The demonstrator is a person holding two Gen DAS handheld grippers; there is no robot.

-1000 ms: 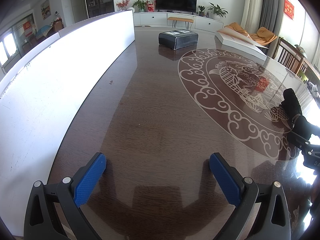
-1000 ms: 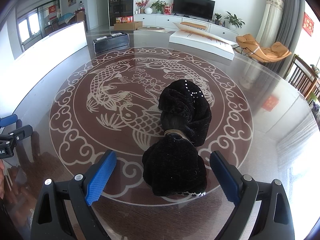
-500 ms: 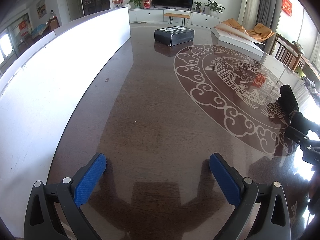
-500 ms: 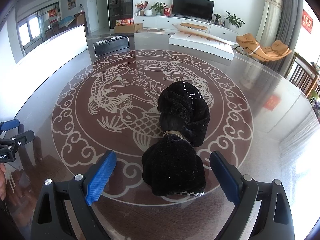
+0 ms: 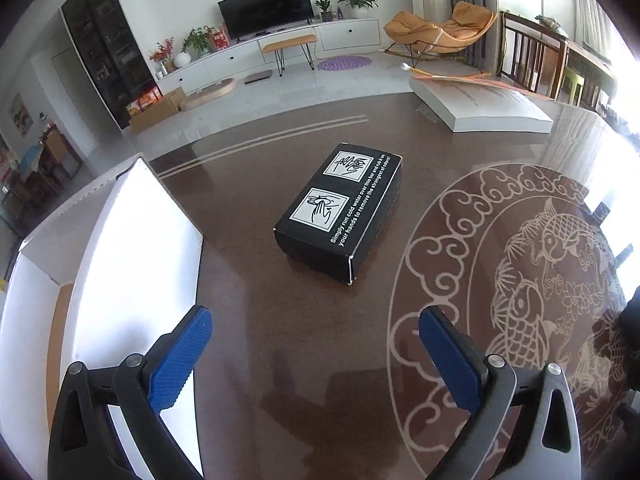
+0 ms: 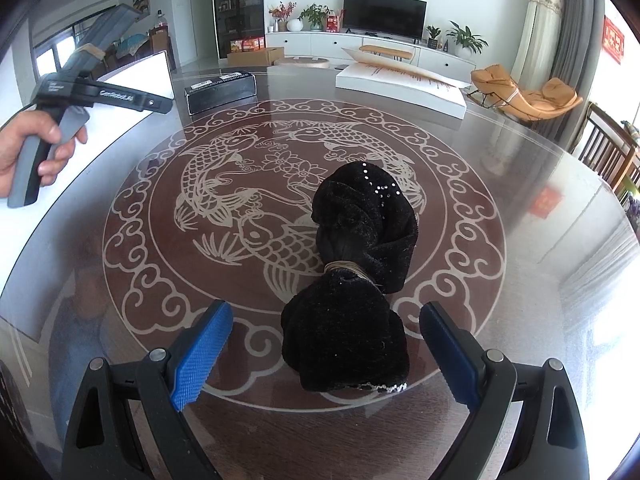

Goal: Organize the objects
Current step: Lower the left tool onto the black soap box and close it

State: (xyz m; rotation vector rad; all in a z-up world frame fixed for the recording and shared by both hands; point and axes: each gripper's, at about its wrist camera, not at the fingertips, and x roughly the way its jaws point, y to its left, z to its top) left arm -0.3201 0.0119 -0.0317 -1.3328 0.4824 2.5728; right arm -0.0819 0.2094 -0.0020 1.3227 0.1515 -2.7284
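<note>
A: How do the jaws stand?

B: The right gripper [image 6: 324, 354] is spread wide, its blue pads either side of the near end of the black cloth bundle [image 6: 352, 276] and clear of it. The left gripper [image 5: 314, 358] is equally wide, with only bare table [image 5: 280, 320] between its pads.

A: What does each camera add?

B: The left one looks onto the black box [image 5: 340, 210], lying flat well ahead of the jaws, and the open white carton [image 5: 100, 248] at the left. The right one shows a hand [image 6: 28, 152] holding the left gripper's handle above the table's left edge.

A: And beyond?

B: The bundle, tied at its waist, lies on the fish medallion [image 6: 280, 200]. A flat white box [image 6: 400, 88] sits at the far side; a television [image 6: 384, 14] and an orange lounge chair [image 6: 524, 92] lie beyond.
</note>
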